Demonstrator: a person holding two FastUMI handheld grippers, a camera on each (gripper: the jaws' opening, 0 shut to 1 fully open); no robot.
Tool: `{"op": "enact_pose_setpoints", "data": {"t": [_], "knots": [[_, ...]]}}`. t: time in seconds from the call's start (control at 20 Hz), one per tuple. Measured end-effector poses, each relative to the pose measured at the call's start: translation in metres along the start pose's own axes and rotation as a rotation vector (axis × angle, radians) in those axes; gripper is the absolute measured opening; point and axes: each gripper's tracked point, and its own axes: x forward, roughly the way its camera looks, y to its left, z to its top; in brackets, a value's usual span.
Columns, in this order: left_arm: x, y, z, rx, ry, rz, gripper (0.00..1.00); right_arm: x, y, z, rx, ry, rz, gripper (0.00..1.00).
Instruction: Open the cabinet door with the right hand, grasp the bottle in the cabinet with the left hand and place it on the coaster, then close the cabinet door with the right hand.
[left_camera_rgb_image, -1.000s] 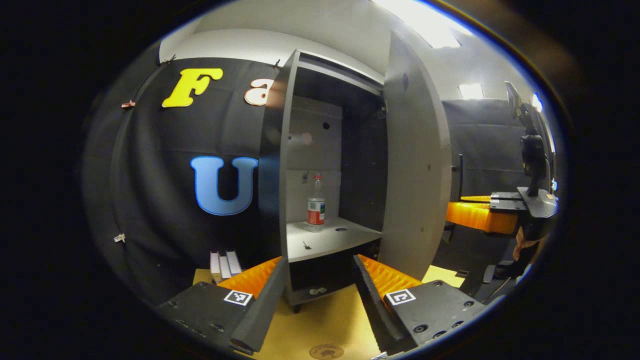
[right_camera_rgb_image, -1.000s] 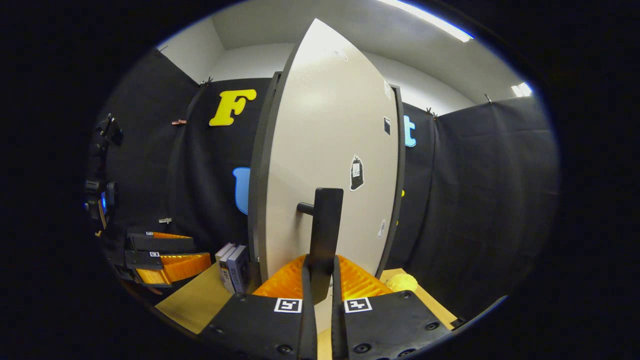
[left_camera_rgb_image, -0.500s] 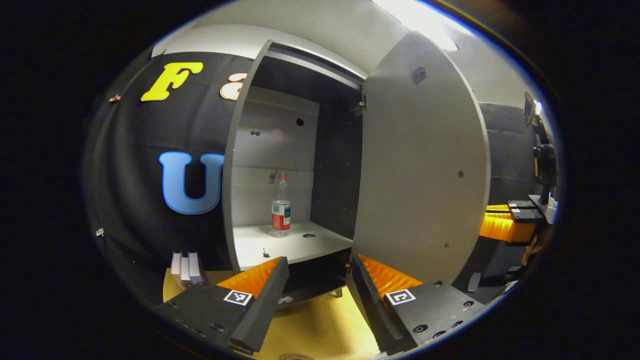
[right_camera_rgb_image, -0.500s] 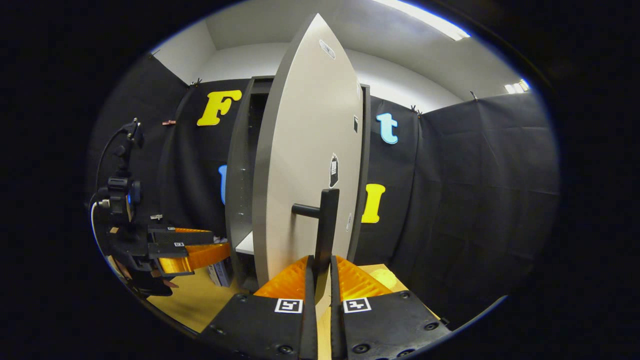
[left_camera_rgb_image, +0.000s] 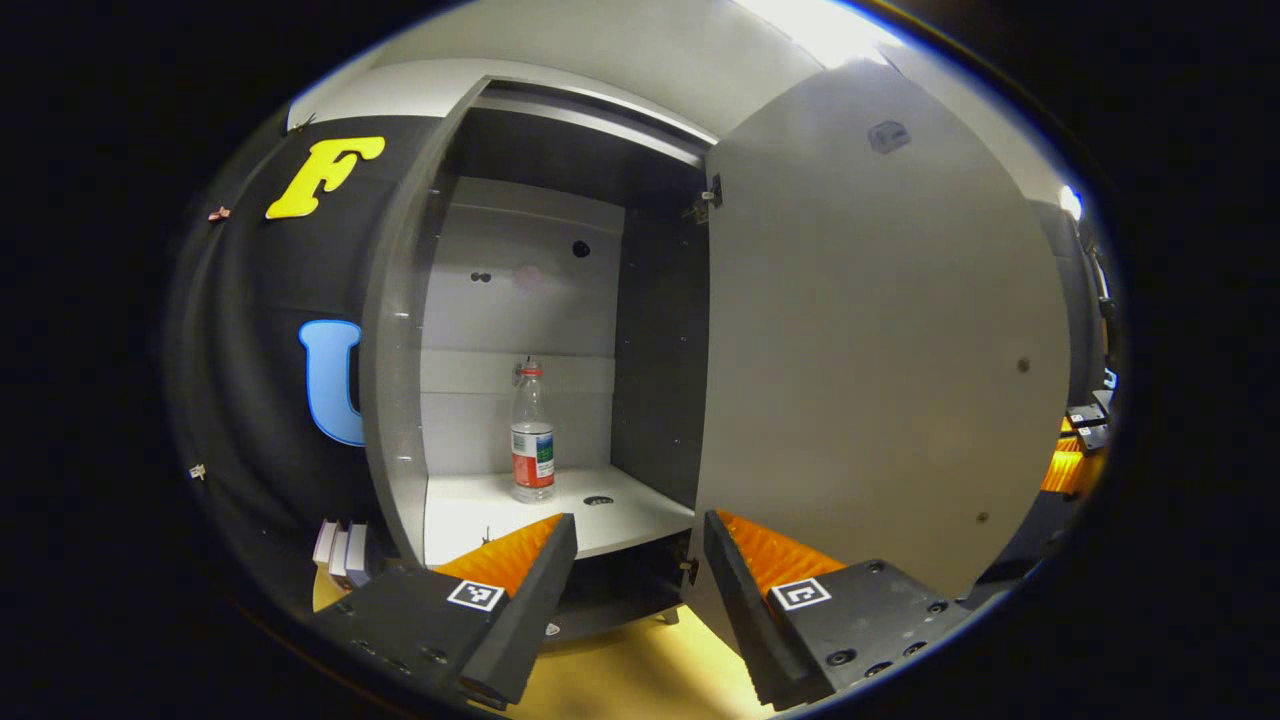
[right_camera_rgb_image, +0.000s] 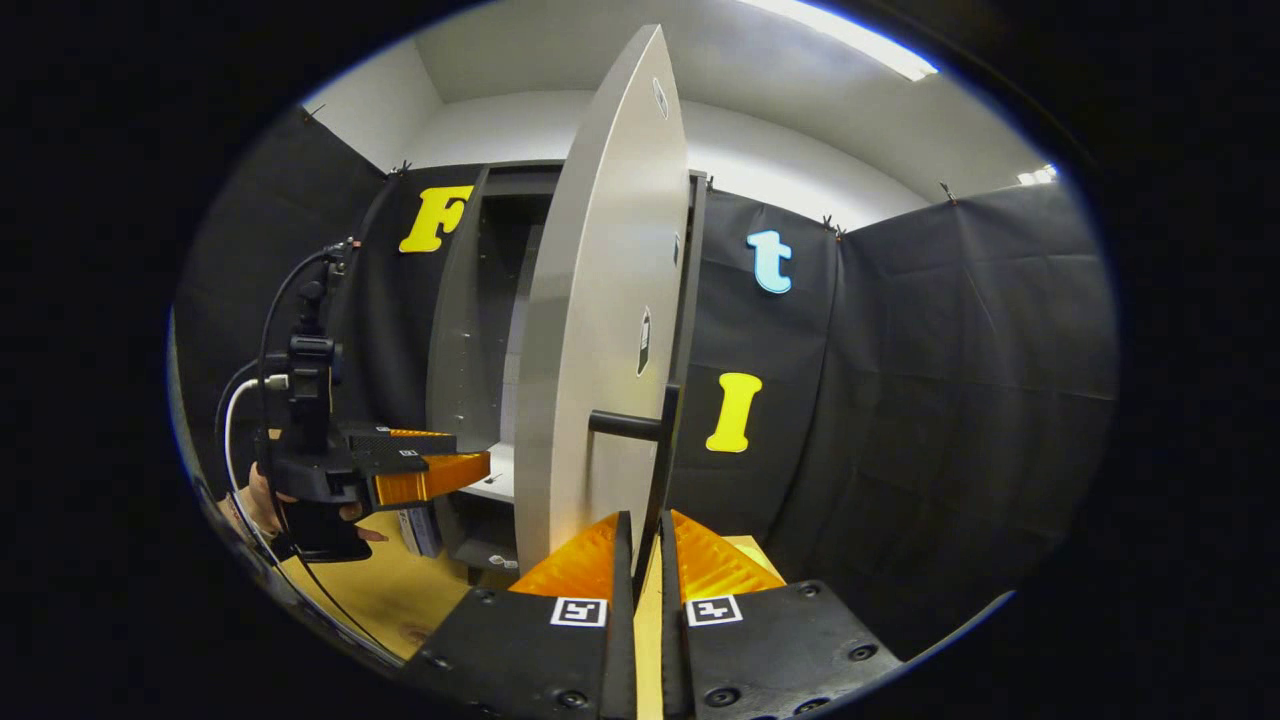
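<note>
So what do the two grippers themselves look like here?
Both are handheld tools with dark, blocky bodies. The left gripper and right gripper each carry a square black-and-white marker on either jaw. In the right gripper view, the left one has a camera post on top with black and white cables.

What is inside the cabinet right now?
One bottle stands upright on the cabinet shelf, near the back wall, beside a small dark spot. The compartment below the shelf is dark, partly hidden by the left claw.

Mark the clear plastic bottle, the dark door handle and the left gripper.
clear plastic bottle (left_camera_rgb_image: 532, 452), left gripper view, on its label
dark door handle (right_camera_rgb_image: 655, 450), right gripper view, upright bar
left gripper (right_camera_rgb_image: 478, 465), right gripper view, between fingertips
</note>
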Motion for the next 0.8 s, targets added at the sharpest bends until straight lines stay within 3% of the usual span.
{"op": "enact_pose_setpoints", "data": {"t": [0.5,0.8], "knots": [[0.051,-0.02,-0.004,0.043,0.003,0.063,0.8,-0.005,-0.074,-0.012,0.063,0.007,-0.022,0.06],[0.09,0.027,-0.002,0.088,0.004,0.183,0.8,-0.03,-0.096,-0.007,0.119,-0.027,-0.026,0.08]]}}
